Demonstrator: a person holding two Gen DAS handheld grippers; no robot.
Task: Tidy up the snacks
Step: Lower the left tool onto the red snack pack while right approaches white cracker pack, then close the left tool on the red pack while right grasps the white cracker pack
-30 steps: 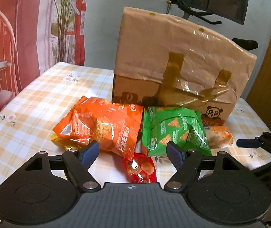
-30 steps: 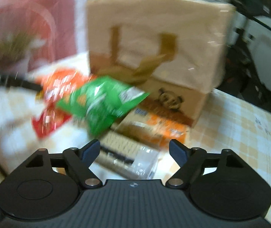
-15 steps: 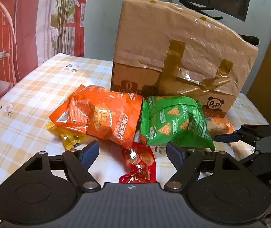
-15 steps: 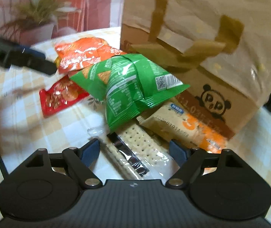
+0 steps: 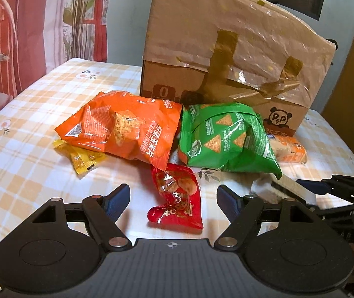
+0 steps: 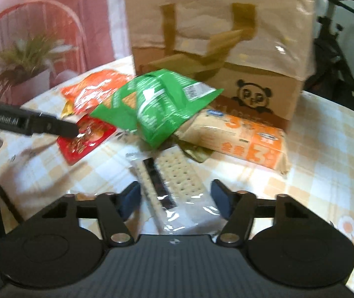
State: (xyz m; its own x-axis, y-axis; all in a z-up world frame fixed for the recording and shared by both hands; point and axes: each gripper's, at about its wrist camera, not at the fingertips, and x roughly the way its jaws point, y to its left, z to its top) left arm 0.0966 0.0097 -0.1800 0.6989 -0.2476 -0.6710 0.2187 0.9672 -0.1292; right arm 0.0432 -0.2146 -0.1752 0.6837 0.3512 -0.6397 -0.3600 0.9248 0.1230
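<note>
Snacks all lie in a heap on the table by the box; none sorted yet. Left tongs gape around the red packet. Right tongs are closing around the crackers, not squeezing yet.

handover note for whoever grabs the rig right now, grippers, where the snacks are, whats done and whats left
Left gripper: open, empty, the red packet lying between its fingers.
Right gripper: jaws closing around the clear cracker pack, pads not yet pressing on it.
On the checked table, in front of the cardboard box: orange chip bag, green chip bag, yellow packet, orange-and-white biscuit pack.
Done: nothing sorted yet, all snacks lie in a loose pile.
Left: finish the cracker grip, then organise every snack.
</note>
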